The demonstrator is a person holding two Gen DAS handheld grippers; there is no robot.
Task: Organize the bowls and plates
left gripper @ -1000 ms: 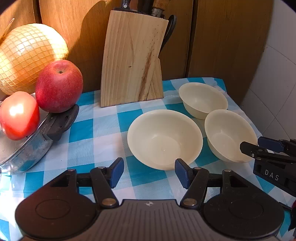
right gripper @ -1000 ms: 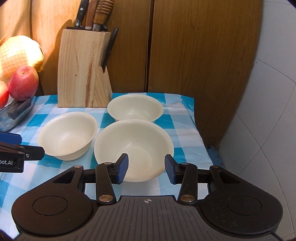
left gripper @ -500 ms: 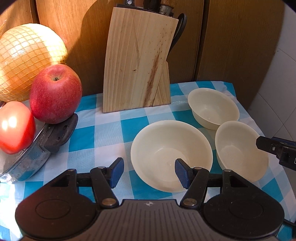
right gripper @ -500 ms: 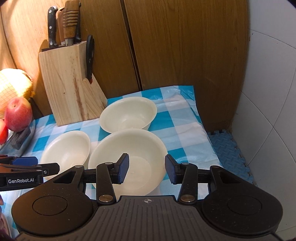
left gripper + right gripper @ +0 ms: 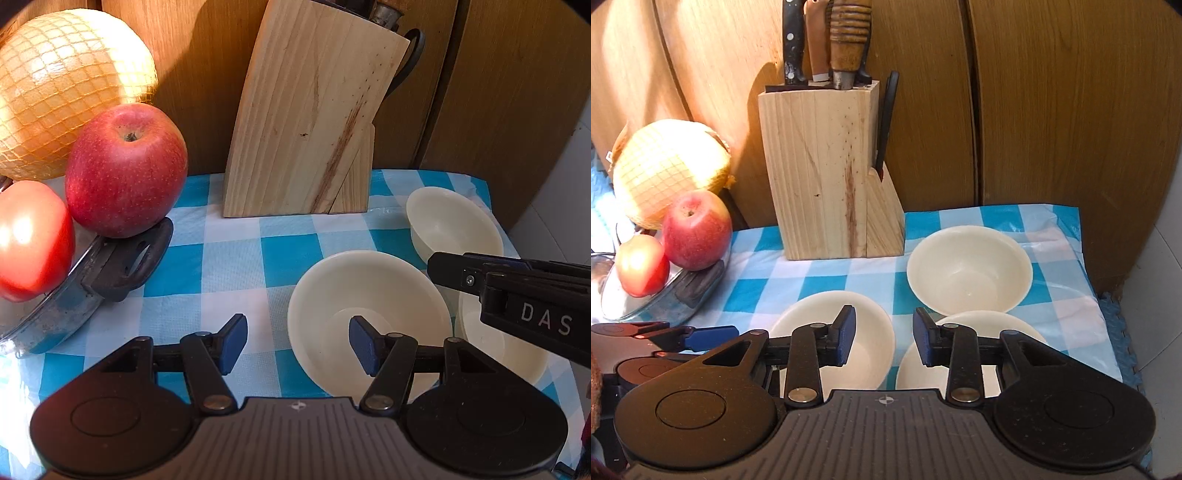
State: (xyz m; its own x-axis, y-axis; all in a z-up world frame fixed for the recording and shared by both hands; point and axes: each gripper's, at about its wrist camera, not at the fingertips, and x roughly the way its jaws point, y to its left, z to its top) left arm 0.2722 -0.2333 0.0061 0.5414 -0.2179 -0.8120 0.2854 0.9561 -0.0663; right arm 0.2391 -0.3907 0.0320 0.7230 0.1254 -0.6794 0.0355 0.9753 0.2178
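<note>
Three cream bowls stand on a blue-checked cloth. In the left wrist view the middle bowl (image 5: 369, 295) is nearest, a far bowl (image 5: 450, 225) sits behind it, and a third bowl (image 5: 517, 354) lies at the right, partly hidden. My left gripper (image 5: 297, 343) is open, with the middle bowl's left rim in its gap and the pads not touching it. My right gripper (image 5: 884, 336) hovers over the gap between the middle bowl (image 5: 812, 314) and the near right bowl (image 5: 990, 321). Its jaws are closing and grip nothing. The far bowl (image 5: 967, 266) stands beyond.
A wooden knife block (image 5: 306, 122) stands at the back against wooden panels. At the left a red apple (image 5: 125, 170), a tomato (image 5: 29, 236) and a netted pomelo (image 5: 62, 92) rest on a pan lid (image 5: 55, 317) with a black handle. The table ends just right of the bowls.
The right gripper's jaws have narrowed; it swung left and now reaches across the right bowl in the left view. The left gripper shifted left, so the middle bowl sits under its right finger.
</note>
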